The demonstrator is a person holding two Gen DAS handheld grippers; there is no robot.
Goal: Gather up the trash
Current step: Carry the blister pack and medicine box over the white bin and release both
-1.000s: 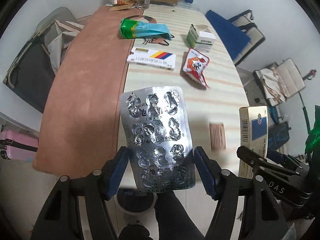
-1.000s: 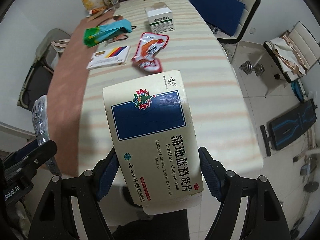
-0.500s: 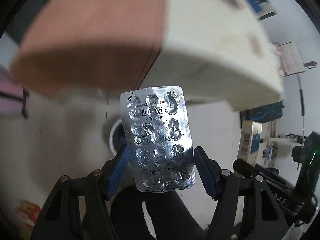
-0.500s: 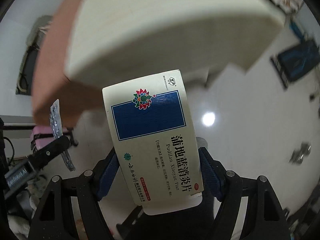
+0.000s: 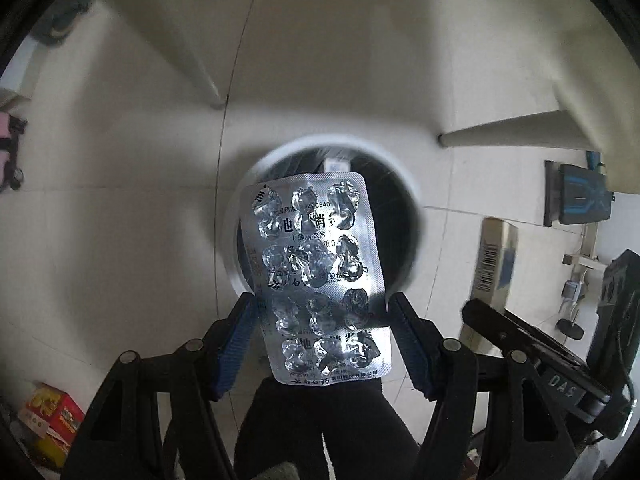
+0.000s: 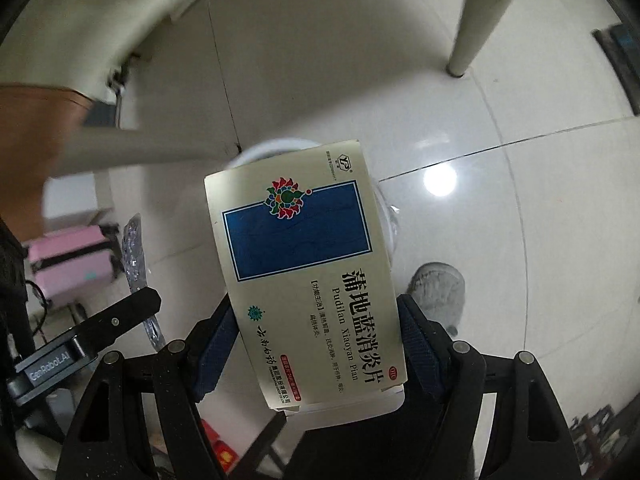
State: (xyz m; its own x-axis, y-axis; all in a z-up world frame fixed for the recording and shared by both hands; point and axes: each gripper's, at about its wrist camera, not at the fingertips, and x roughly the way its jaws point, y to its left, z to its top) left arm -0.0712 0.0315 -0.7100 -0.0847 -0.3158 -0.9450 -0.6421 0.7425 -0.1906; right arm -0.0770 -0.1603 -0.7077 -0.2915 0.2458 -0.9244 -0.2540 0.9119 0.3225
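Note:
My left gripper (image 5: 322,320) is shut on an empty silver blister pack (image 5: 314,264) and holds it over the mouth of a white round trash bin (image 5: 404,184) with a dark liner on the floor. My right gripper (image 6: 318,332) is shut on a cream medicine box with a blue panel (image 6: 304,264), held above the same bin (image 6: 272,150), whose rim shows behind the box. The box also shows edge-on in the left wrist view (image 5: 494,264). The blister pack shows edge-on in the right wrist view (image 6: 136,252).
White tiled floor all around. Table legs (image 5: 192,52) (image 6: 468,16) stand beyond the bin. A pink case (image 6: 72,264) is at left, a red box (image 5: 52,412) at lower left. A grey slipper (image 6: 438,292) is beside the bin.
Both grippers have swung down from the tabletop past the table edge to the floor. The bin now sits right under the blister pack and the box. Both grips are unchanged.

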